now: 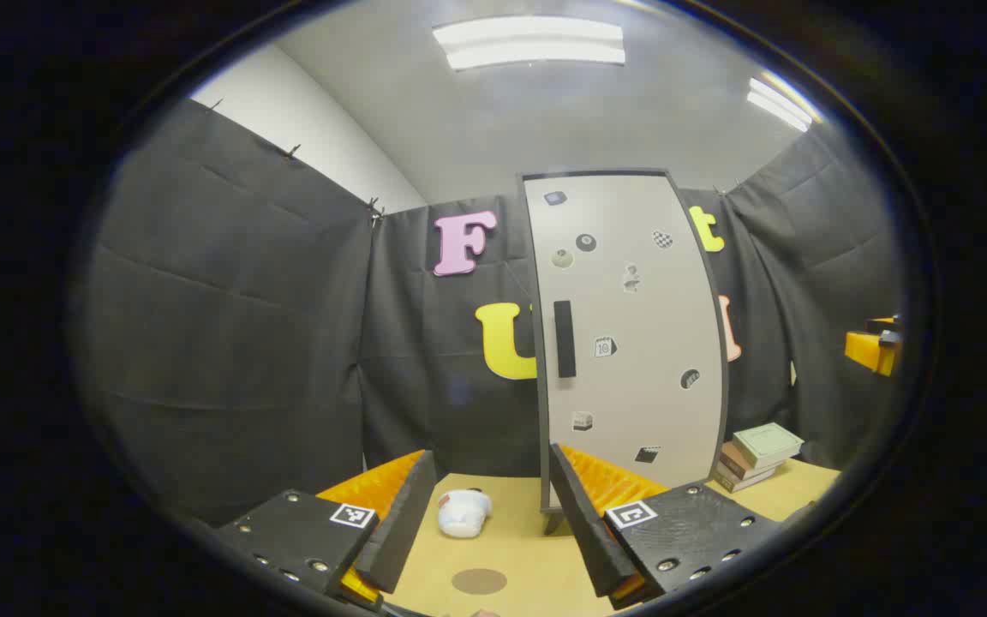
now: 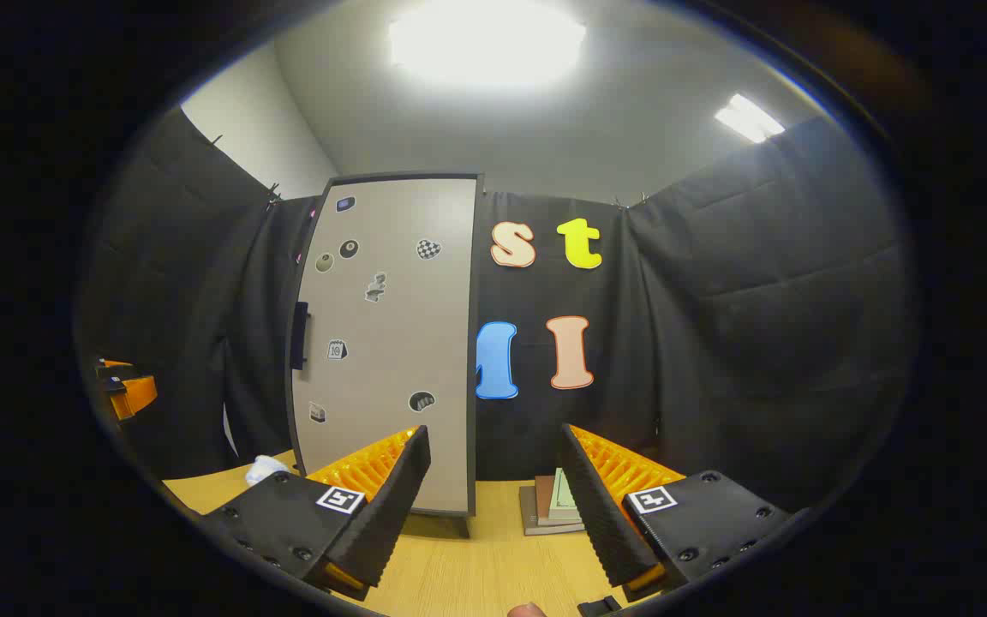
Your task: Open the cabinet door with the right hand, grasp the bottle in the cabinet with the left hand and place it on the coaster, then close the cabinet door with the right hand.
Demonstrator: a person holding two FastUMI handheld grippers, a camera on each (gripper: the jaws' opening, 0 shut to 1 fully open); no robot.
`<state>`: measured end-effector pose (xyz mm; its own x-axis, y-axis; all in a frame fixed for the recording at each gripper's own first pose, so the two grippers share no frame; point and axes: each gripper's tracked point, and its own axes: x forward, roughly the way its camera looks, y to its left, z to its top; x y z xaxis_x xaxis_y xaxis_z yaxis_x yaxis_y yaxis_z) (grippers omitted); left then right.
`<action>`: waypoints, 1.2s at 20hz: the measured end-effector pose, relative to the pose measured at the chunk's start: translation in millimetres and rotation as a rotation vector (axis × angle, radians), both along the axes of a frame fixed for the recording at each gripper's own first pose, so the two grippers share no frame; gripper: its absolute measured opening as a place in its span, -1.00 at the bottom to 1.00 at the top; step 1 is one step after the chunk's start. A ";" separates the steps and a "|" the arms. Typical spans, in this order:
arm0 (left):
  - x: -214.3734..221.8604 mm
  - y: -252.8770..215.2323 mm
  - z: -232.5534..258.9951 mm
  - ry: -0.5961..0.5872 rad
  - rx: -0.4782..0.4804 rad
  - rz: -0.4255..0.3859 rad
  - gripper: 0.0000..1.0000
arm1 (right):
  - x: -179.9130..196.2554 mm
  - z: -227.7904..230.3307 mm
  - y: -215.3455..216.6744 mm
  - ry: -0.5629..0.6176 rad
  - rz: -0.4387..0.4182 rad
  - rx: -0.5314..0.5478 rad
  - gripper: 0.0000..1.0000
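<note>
**Inspector:** Status, left to right. Left gripper (image 1: 485, 523) first.

**Assistant:** Spread wide, nothing between the fingers. Low over the wooden table (image 1: 528, 548). Brown round coaster (image 1: 478, 581) on the table just below and ahead, between the fingers. White crumpled object (image 1: 463, 512) a little beyond that, kind not clear. Cabinet door (image 1: 631, 343) ahead and right of centre, flush and unopened by the look of it.

**Inspector:** Handle?

**Assistant:** Dark handle (image 1: 564, 338), long axis upright, on the door's left edge as seen from the left gripper. Stack of books (image 1: 757, 458) further right, beside the cabinet.

**Inspector:** Right gripper (image 2: 493, 506)?

**Assistant:** Likewise wide apart, holding nothing. Cabinet door (image 2: 391, 343) up and left of it, handle (image 2: 300, 336) on the far left edge, well apart from the fingers. Books (image 2: 552, 506) straight ahead between the fingers.

**Inspector:** Bottle?

**Assistant:** Presumably behind the shut door.

**Inspector:** Judgement on the coming move?

**Assistant:** Opening step not yet begun. Handle up and to the left of the right gripper; likely calls for crossing leftward past the door face and closing across the upright bar. Left gripper appears nearer the handle, but the task assigns the right.
</note>
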<state>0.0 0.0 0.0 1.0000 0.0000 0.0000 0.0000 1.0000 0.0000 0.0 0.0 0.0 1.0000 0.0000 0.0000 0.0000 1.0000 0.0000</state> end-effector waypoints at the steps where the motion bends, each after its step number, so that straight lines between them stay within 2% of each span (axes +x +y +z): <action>1: 0.5 0.0 -1.9 0.003 -0.001 0.001 0.65 | -0.6 -0.4 -0.7 0.000 -0.003 -0.001 0.86; 3: 1.3 0.7 -2.7 0.004 -0.001 0.003 0.64 | 2.0 -3.6 -2.9 0.007 -0.010 -0.001 0.91; 7: 5.0 -0.7 -1.3 -0.002 0.013 0.003 0.60 | 7.8 -8.4 -3.7 0.021 -0.014 0.019 0.86; 8: 6.6 -1.2 -0.9 -0.004 0.017 0.003 0.65 | 9.5 -7.9 -3.9 0.019 -0.014 0.022 0.92; 10: 8.6 -2.7 1.2 -0.009 0.020 0.002 0.60 | 13.3 -7.7 -5.5 0.015 -0.017 0.023 0.87; 11: 9.8 -3.2 2.9 -0.012 0.021 0.002 0.60 | 14.3 -8.2 -6.0 0.014 -0.018 0.022 0.92; 12: 10.8 -4.5 2.3 -0.014 0.023 0.001 0.60 | 14.4 -9.3 -5.2 0.015 -0.018 0.021 0.86; 15: 12.8 -7.5 3.6 -0.017 0.027 -0.001 0.60 | 17.5 -10.9 -6.5 0.019 -0.017 0.025 0.92; 24: 12.2 -21.4 5.0 -0.015 0.034 0.012 0.64 | 29.9 -15.7 -15.5 0.022 0.003 0.024 0.87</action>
<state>12.2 -21.4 5.0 0.9998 0.0120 0.0156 -0.0125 0.9994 0.0336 29.9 -15.5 -15.7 0.9998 0.0031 -0.0217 -0.0026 0.9997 0.0240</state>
